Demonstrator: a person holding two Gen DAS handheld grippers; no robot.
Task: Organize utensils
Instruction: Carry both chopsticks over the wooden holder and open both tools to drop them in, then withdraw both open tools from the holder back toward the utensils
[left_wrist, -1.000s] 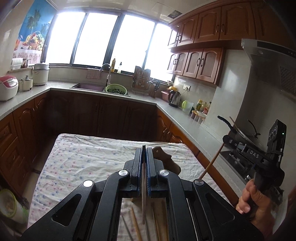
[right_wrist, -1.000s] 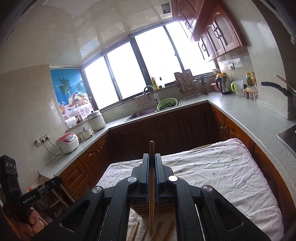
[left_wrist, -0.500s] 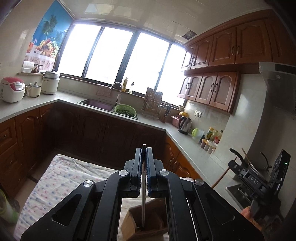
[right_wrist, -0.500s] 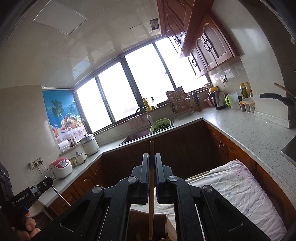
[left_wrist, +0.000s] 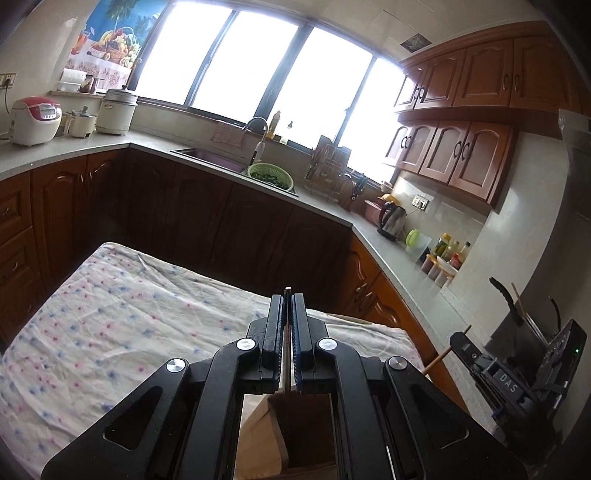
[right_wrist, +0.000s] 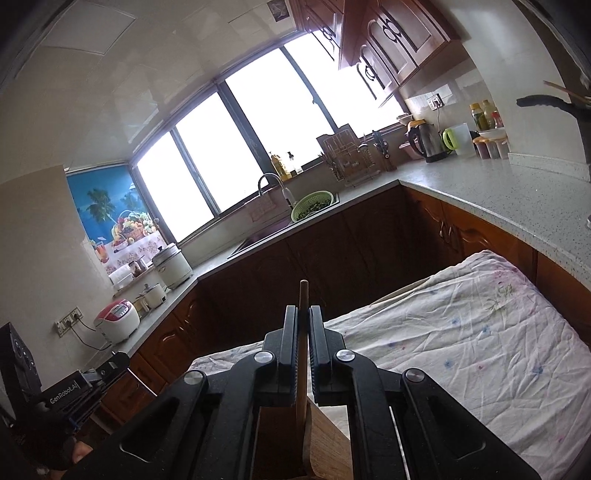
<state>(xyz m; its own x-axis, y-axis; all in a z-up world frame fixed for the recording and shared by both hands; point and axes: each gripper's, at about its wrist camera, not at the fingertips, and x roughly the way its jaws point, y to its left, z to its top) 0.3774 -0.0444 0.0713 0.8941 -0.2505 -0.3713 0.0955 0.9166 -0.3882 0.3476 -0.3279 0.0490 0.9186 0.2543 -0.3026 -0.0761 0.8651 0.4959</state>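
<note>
Both grippers have dropped toward the table since the earlier frames, and the wooden box now fills the gap beneath each pair of fingers. In the left wrist view the left gripper (left_wrist: 287, 295) has its black jaws pressed together on a thin dark metal stick (left_wrist: 286, 373) — its tip pokes just above the fingertips and its lower end hangs inside the open brown wooden holder box (left_wrist: 310, 435). In the right wrist view the right gripper (right_wrist: 303, 314) pinches a light brown wooden chopstick (right_wrist: 303, 295), held upright, its lower part reaching down beside the box's slanted wooden wall. The box stands on a table covered with a wrinkled white floral cloth (left_wrist: 122, 314). Off to the right of the left view, the right gripper's body shows — the chopstick juts from it at a slant.
</note>
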